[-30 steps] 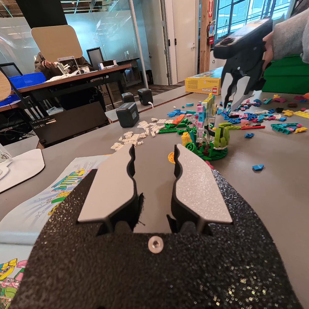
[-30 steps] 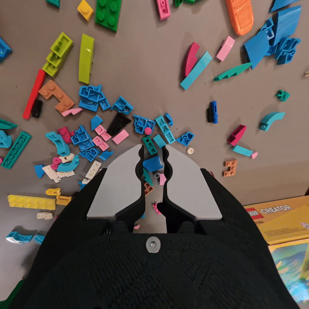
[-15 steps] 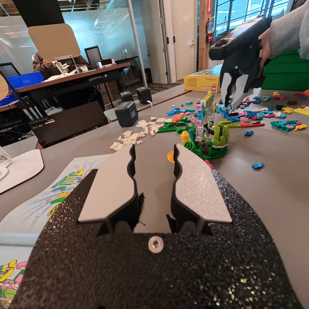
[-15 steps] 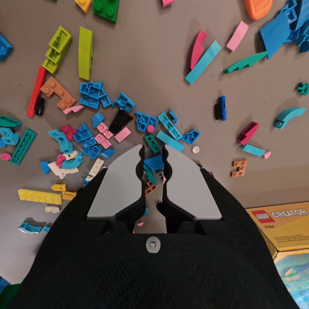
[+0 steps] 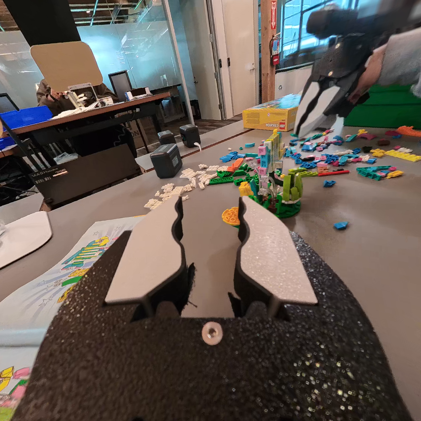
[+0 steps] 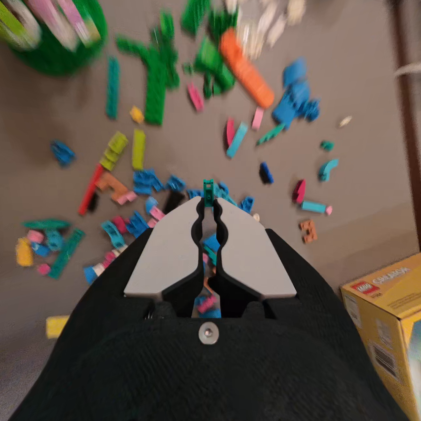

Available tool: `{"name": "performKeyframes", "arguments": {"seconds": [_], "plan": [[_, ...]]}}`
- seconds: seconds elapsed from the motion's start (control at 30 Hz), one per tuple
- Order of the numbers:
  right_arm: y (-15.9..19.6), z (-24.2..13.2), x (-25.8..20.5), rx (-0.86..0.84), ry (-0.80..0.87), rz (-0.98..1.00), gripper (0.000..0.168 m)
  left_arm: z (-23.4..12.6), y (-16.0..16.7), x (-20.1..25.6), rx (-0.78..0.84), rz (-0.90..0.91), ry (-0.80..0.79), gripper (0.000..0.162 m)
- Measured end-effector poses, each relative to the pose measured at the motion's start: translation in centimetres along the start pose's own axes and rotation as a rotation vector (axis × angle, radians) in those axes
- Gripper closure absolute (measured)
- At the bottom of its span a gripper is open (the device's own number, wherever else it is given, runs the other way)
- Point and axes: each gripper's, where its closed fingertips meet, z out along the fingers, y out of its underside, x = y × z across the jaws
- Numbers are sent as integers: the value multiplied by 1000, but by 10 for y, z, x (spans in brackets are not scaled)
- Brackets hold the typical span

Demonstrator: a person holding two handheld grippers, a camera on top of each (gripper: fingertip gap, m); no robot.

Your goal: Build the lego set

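Observation:
My right gripper (image 6: 207,200) is shut on a small dark-teal lego piece (image 6: 208,192) that sticks out past its tips, held above the scattered bricks (image 6: 145,182). In the left wrist view the right gripper (image 5: 298,133) shows lifted over the far pile. My left gripper (image 5: 210,202) is open and empty, low over the grey table (image 5: 353,262). Ahead of it stands the partly built model (image 5: 274,182) on a round green base, with a yellow-orange round piece (image 5: 230,216) beside my right finger. The model's green base also shows blurred in the right wrist view (image 6: 57,45).
An instruction booklet (image 5: 45,284) lies at front left. White pieces (image 5: 182,184) and green plates (image 5: 227,175) lie behind the model. A yellow set box (image 5: 271,118) (image 6: 387,319) sits at the table's far edge. Dark cube devices (image 5: 166,159) stand at the back. The tips of one gripper are about 30 cm away from the tips of the other.
My right gripper has closed on the teal piece and lifted it off the pile, swinging toward the model. My left gripper has stayed open and nearly still.

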Motion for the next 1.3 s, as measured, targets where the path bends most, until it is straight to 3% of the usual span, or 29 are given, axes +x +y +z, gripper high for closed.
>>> {"name": "performKeyframes", "arguments": {"seconds": [0.07, 0.2, 0.37, 0.6, 0.83, 1.03, 1.3], "plan": [[-42, -18, -21, 271, 3, 27, 162, -1, -8, 6, 47, -31, 42, 116], [-117, -56, -87, 731, -173, 69, 162, -6, -40, 34, 176, -74, 208, 118], [-184, -73, -149, 1009, -308, 99, 162, -21, -71, 71, 253, -48, 386, 100], [-255, -31, -221, 1033, -141, -82, 162, -74, -69, 37, 290, -254, 318, 110], [-296, 4, -289, 986, -460, -102, 162, -128, -61, 7, 360, -351, 266, 110], [-314, 28, -317, 948, -534, -114, 162, -149, -69, -2, 441, -337, 283, 123], [-318, 29, -312, 963, -526, -80, 162, -149, -70, -4, 452, -377, 356, 143]]}}
